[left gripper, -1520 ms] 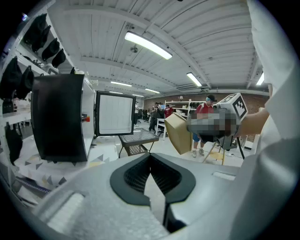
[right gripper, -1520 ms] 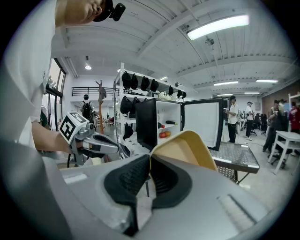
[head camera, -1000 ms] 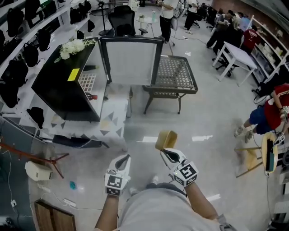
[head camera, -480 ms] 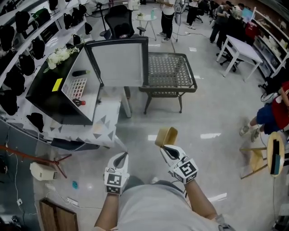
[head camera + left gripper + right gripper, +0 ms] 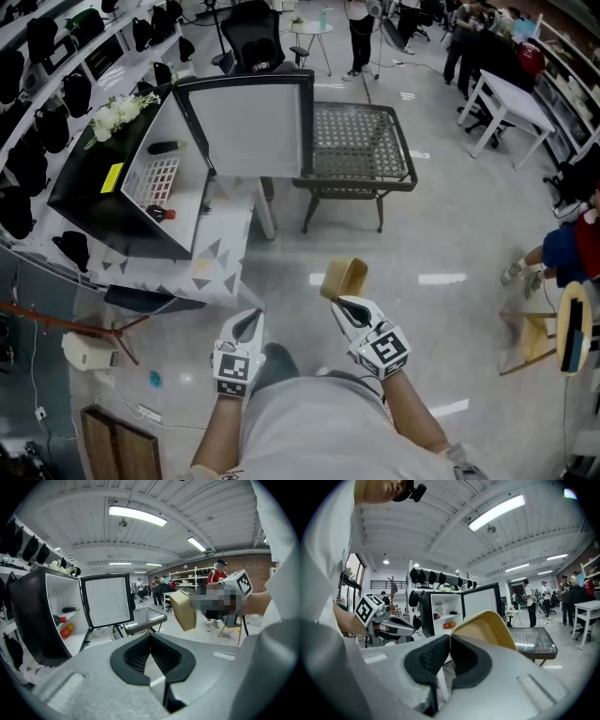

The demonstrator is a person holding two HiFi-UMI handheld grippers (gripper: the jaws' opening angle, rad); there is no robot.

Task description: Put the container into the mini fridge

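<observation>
A tan open container (image 5: 344,278) hangs over the floor in the head view. My right gripper (image 5: 349,305) is shut on its wall, and the right gripper view shows that wall (image 5: 487,627) pinched between the dark pads (image 5: 429,656). The left gripper (image 5: 246,323) is beside it, shut and holding nothing. The black mini fridge (image 5: 89,192) stands ahead to the left on a cloth-covered table, its door (image 5: 248,127) swung wide. Its white inside holds a red item (image 5: 159,213) and a dark bottle (image 5: 167,147). In the left gripper view the fridge (image 5: 33,616) is at the left.
A metal mesh table (image 5: 356,150) stands just right of the fridge door. White flowers (image 5: 117,111) lie on the fridge top. A wooden stool (image 5: 539,328) is at the right, a white table (image 5: 511,108) and people farther back. Bags hang on shelves at the left.
The fridge and mesh table have shifted slightly in the head view as the person moves. Both grippers keep their places and the container stays in the right one.
</observation>
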